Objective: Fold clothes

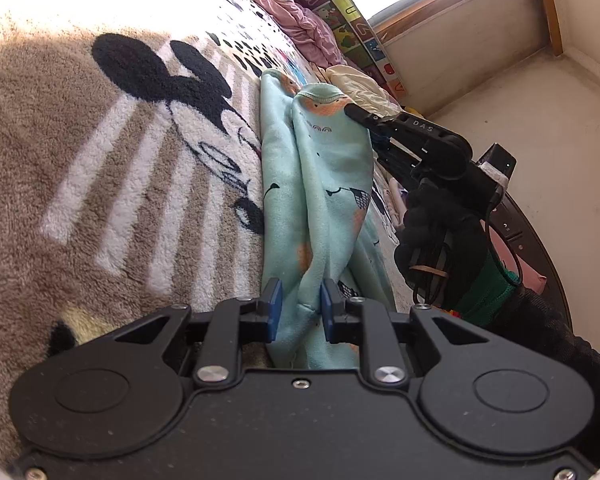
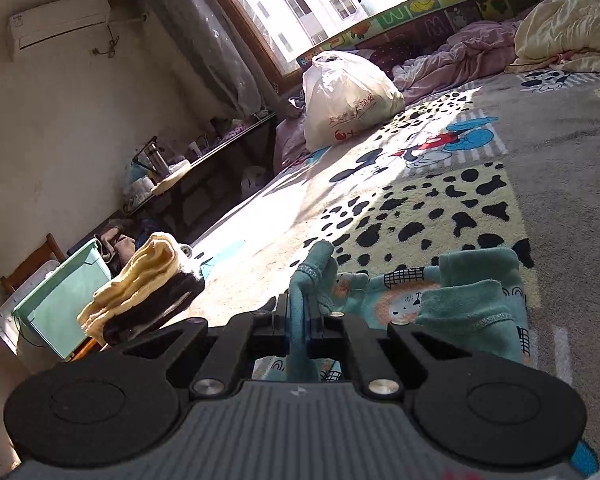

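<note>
Right gripper [image 2: 305,320] is clamped tight on a fold of the teal garment [image 1: 320,184]. Left gripper [image 1: 299,307] sits half-open, cloth between its pads but not pinched, over the blanket [image 1: 120,168].

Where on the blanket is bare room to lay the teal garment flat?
Free: spotted blanket between teal garment and white plastic bag. Crowded: left edge by the folded stack; far edge with bedding.

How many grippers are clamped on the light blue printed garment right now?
1: the right gripper is shut on the garment. The left gripper straddles a fold, open. Other grips may be hidden.
</note>
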Demonstrator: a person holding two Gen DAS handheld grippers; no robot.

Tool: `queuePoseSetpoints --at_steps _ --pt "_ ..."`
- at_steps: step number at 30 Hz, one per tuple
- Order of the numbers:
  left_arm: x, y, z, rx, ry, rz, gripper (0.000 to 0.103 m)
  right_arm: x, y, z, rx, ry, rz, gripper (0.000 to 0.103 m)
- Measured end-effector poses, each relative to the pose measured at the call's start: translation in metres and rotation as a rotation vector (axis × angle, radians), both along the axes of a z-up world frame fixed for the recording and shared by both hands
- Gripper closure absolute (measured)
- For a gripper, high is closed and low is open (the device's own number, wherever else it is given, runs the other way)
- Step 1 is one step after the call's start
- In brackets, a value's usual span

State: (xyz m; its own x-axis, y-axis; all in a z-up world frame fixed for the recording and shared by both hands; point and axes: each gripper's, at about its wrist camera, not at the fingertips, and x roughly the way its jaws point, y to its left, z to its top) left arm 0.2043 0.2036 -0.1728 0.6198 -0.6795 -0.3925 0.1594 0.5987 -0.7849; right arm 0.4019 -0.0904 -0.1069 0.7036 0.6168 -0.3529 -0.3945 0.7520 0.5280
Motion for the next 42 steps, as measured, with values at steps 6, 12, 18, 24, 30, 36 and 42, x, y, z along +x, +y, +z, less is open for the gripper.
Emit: queuePoseSetpoints --at_steps 6,12,18,24,30,36,42 --pt "0.003 0.0 -0.002 -0.003 0.001 0.001 0.084 0.03 0.0 -0.039 -0.089 0.215 -0.041 0.089" --pt "0.005 -0.001 -0.002 0.003 0.004 0.0 0.084 0.015 -0.007 -0.027 -0.073 0.116 -0.08 0.069" --pt "0.006 -0.006 0.003 0.013 -0.023 -0.008 0.061 0.022 0.007 -0.023 -0.196 0.137 -0.052 0.067" --pt "0.008 -0.01 0.004 0.078 -0.015 0.0 0.081 0.016 0.025 -0.026 -0.27 0.109 0.03 0.094" --pt "0.006 -0.009 0.004 0.088 -0.017 0.002 0.084 0.016 0.02 -0.017 -0.188 0.075 0.039 0.094" --pt "0.01 -0.006 0.001 0.058 0.007 0.005 0.084 0.025 0.009 -0.031 -0.168 0.151 -0.007 0.075" --pt "0.013 -0.007 0.004 0.057 -0.004 -0.014 0.075 -0.02 0.006 0.0 -0.21 -0.08 -0.016 0.051"
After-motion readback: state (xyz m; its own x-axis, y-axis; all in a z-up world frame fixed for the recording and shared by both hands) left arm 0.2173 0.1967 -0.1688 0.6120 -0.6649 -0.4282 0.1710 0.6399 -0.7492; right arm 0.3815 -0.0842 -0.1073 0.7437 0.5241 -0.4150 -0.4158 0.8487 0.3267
